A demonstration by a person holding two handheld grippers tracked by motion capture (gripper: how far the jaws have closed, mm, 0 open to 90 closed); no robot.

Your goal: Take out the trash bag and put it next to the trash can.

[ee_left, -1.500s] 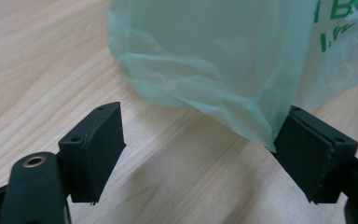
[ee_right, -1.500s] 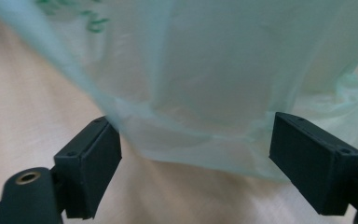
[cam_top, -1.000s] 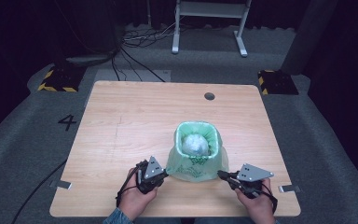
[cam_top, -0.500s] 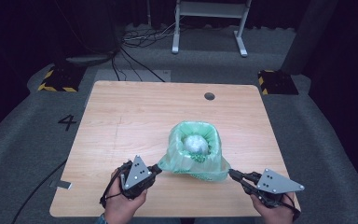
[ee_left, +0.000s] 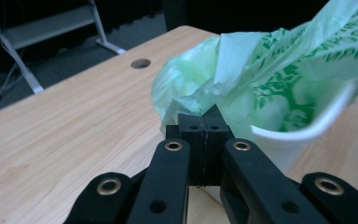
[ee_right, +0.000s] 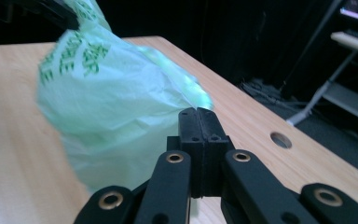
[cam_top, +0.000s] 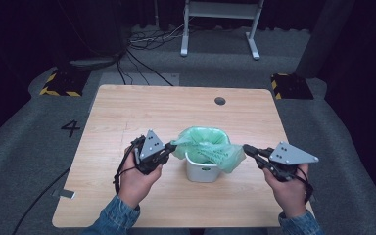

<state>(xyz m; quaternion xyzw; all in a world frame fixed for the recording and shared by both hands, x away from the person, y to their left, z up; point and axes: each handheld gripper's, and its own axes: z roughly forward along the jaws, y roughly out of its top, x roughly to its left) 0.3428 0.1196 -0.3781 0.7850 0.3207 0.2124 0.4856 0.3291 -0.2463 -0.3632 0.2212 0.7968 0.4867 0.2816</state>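
A green plastic bag [cam_top: 206, 147] lines a small white bin [cam_top: 201, 171] near the front middle of the wooden table [cam_top: 127, 112]. My left gripper [cam_top: 172, 146] is shut on the bag's left edge and holds it raised off the bin's rim. My right gripper [cam_top: 246, 148] is shut on the bag's right edge, pulled out to the right. In the left gripper view the jaws [ee_left: 204, 122] pinch the green film [ee_left: 242, 70] beside the white rim [ee_left: 303, 133]. The bag [ee_right: 116, 102] bulges ahead of the closed jaws [ee_right: 199, 120] in the right gripper view.
A round cable hole [cam_top: 220, 101] sits in the table near its far edge. Beyond the table stand a white metal frame [cam_top: 220, 19], loose cables [cam_top: 142, 44] and two black-and-yellow blocks [cam_top: 61, 82] on the grey floor.
Both grippers have pulled the bag's edges up and outward, so the bag has come off the bin's sides and the white bin wall now shows.
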